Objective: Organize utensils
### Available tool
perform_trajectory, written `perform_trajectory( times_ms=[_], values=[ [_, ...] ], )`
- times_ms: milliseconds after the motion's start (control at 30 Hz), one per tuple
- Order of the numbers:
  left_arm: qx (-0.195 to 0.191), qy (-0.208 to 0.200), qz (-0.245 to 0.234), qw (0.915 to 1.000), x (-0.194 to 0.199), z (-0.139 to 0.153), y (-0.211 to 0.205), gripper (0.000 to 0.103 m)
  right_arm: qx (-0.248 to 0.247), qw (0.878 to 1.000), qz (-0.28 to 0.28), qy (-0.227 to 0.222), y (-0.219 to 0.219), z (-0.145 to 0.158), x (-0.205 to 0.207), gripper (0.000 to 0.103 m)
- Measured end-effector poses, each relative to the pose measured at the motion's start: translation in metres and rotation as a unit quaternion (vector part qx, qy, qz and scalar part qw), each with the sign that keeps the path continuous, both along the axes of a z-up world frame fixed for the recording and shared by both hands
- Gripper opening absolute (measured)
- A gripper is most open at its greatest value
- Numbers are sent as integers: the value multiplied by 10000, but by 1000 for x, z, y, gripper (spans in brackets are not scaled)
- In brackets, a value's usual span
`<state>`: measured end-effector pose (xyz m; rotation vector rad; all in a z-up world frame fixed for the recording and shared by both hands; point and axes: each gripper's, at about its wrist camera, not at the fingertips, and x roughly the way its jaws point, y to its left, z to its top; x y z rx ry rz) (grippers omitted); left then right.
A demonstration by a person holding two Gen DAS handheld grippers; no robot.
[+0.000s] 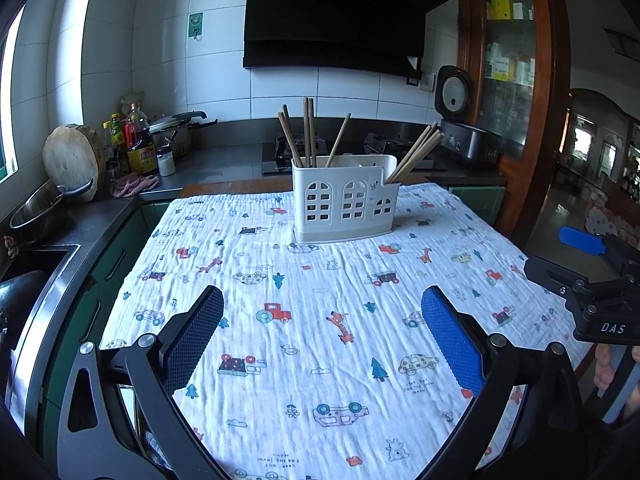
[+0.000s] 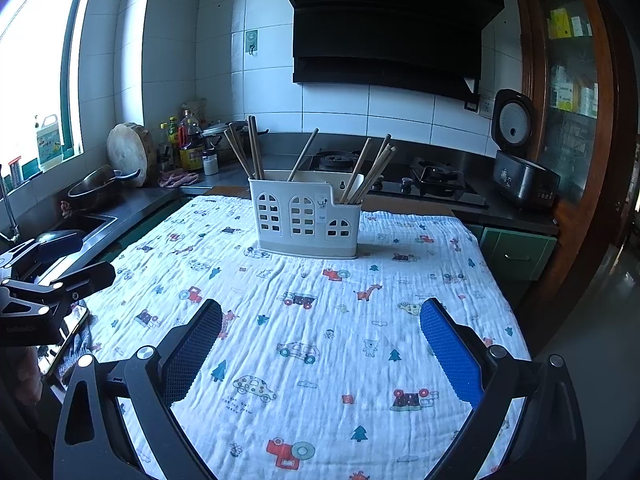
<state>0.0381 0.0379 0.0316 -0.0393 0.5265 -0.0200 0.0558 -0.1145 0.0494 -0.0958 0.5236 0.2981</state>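
White-tiled kitchen walls and a black range hood [image 1: 340,12] rise behind the table, whose printed cloth [image 1: 320,320] has cars and giraffes. Far across it stands the white utensil holder [image 1: 344,200] with wooden chopsticks [image 1: 308,132] upright inside. My left gripper [image 1: 322,336] and right gripper [image 2: 320,344] both hang spread wide, holding nothing.

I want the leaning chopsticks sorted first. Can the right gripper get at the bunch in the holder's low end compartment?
Probably yes. The right gripper is open and empty, and only bare printed cloth lies between it and the holder. The leaning chopsticks stick out well above the rim, with nothing in front.
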Motion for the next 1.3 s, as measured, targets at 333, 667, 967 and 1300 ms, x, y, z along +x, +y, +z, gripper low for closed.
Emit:
perform_trajectory(
  times_ms=[333, 667, 967, 1300],
  values=[
    [13, 0, -7, 10000, 1, 0, 0, 98, -1, 10000, 1, -4, 2, -1, 0, 96],
    [-7, 13, -23, 10000, 1, 0, 1, 98, -1, 10000, 39, 19, 4, -2, 2, 96],
    [-10, 33, -8, 10000, 2, -1, 1, 98, -15, 10000, 72, 17, 6, -3, 2, 96],
    [-17, 32, -3, 10000, 2, -1, 2, 98, -36, 9999, 97, 7, 9, -3, 1, 96]
  ],
)
